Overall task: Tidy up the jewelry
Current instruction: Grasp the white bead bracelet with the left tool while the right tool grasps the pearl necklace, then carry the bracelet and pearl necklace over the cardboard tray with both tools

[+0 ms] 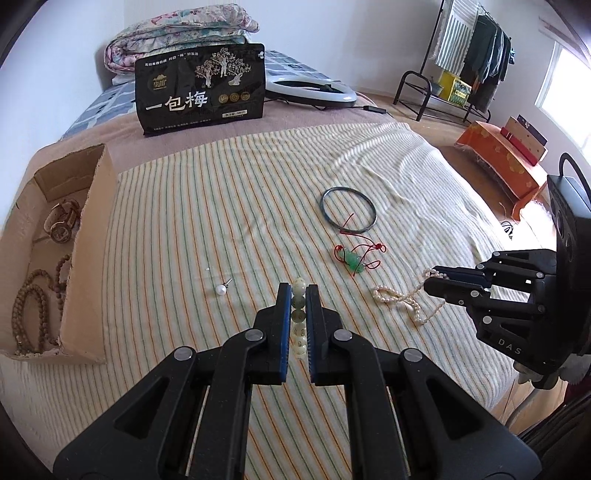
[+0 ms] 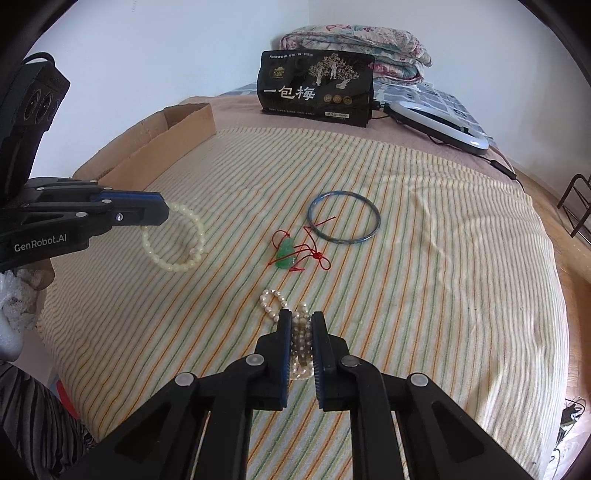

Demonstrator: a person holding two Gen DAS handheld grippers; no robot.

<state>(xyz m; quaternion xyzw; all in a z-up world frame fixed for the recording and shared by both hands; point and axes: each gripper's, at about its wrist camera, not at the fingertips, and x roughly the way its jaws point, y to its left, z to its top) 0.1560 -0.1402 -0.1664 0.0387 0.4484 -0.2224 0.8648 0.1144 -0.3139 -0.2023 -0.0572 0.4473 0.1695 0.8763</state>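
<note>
Both claws have a catch. The left gripper [image 1: 298,295] is clamped tight on the pale bead bracelet [image 2: 173,238], beads stacked in a column between its blue pads, and from the right wrist view the rest of that loop hangs free beyond the fingertips, above the striped blanket [image 1: 221,206]. The right gripper [image 2: 300,321] is pinched down on the pearl strand [image 2: 275,301]; a loop of pearls spills out ahead of its tips, and in the left wrist view the strand trails down to the cloth.

Just ahead of the right gripper lies the green pendant [image 2: 285,254] on its tangled red cord, and beyond that the blue bangle [image 2: 344,221], flat on the blanket, one cord end crossing its rim. Ahead of the left gripper and a touch to its left sits a single pearl earring [image 1: 221,290], alone, with bare stripes all round it.

Off to the left gripper's far left is the cardboard box [image 1: 88,258], open-topped, its near wall torn and ragged, with a wooden bead strand [image 1: 29,306] and a watch [image 1: 62,221] inside. Between claw and box: open blanket. Farther ahead a black snack bag [image 1: 201,88] stands upright, a folded quilt [image 1: 177,33] behind it, a ring light [image 1: 312,88] to its right. On the right gripper's side the blanket rolls off at the bed's edge.
</note>
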